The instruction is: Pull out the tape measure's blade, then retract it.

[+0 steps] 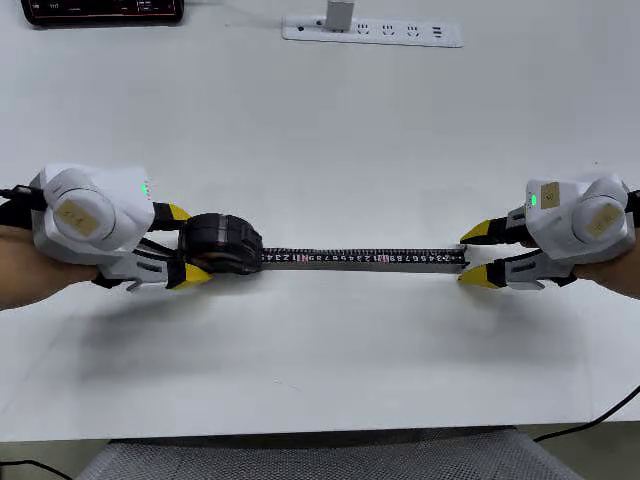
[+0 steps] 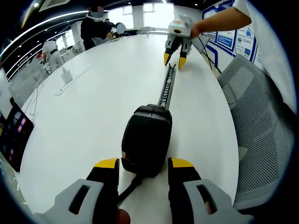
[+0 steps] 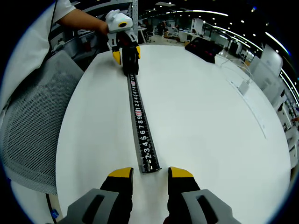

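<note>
— Where is the tape measure?

— Its black case (image 1: 222, 243) sits on the white table (image 1: 320, 130), left of centre in the head view. Its blade (image 1: 360, 258) is out, running flat on the tabletop in a straight line toward the right of the frame.

— What has hold of the case?

— The left gripper (image 1: 187, 244). Its yellow-tipped jaws are closed against the two sides of the case at the rear end. In the left gripper view the case fills the gap between them, and a black strap (image 2: 130, 187) trails back from it toward the bottom of the frame.

— And the other end?

— The blade's end hook (image 3: 150, 169) lies between the jaws of the right gripper (image 1: 477, 255), at the right of the head view. In the right gripper view the jaws stand apart. The hook sits just ahead of the two yellow tips, and bare table shows on both sides of it. They are not clamped on it.

— Can the markings be read?

— White numerals on a dark blade, with a few red ones partway along.

— Anything else on the table?

— A white power strip (image 1: 372, 30) at the top centre of the head view, and a dark device (image 1: 100, 10) cut off at the upper left. A grey mesh chair (image 1: 300, 460) shows along the bottom edge.
</note>
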`<action>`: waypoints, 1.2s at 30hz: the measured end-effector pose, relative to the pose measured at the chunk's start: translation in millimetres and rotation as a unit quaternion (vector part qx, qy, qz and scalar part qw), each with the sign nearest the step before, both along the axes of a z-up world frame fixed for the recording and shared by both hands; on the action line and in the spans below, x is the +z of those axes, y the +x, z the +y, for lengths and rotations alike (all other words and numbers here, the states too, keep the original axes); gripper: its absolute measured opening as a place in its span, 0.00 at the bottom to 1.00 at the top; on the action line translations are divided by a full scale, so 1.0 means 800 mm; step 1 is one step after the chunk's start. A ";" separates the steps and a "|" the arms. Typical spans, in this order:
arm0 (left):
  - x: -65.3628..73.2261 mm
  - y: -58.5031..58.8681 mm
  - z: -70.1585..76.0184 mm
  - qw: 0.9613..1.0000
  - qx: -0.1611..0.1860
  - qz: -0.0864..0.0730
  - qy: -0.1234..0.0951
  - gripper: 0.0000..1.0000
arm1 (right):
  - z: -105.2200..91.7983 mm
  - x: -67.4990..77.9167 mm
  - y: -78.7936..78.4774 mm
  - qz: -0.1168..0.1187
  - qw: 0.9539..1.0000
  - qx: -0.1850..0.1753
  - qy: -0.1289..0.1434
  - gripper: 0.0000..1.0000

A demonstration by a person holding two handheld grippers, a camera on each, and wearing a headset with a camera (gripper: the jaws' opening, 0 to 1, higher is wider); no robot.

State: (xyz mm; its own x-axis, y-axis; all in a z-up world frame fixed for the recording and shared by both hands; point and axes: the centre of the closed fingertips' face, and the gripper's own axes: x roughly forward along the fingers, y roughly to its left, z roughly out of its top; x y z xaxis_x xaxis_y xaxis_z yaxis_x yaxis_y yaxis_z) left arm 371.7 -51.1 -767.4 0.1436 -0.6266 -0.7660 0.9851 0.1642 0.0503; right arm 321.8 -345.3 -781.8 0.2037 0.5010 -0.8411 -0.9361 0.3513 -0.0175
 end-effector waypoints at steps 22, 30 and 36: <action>0.026 -0.007 0.014 0.997 0.075 0.002 -0.033 0.58 | 0.003 0.023 -0.011 -0.018 0.996 -0.085 0.035 0.50; 0.036 -0.017 0.021 0.993 0.106 0.008 -0.053 0.64 | 0.005 0.036 -0.016 -0.032 0.993 -0.109 0.043 0.58; 0.045 -0.023 0.027 0.989 0.130 0.010 -0.071 0.64 | 0.001 0.042 -0.021 -0.042 0.991 -0.120 0.039 0.62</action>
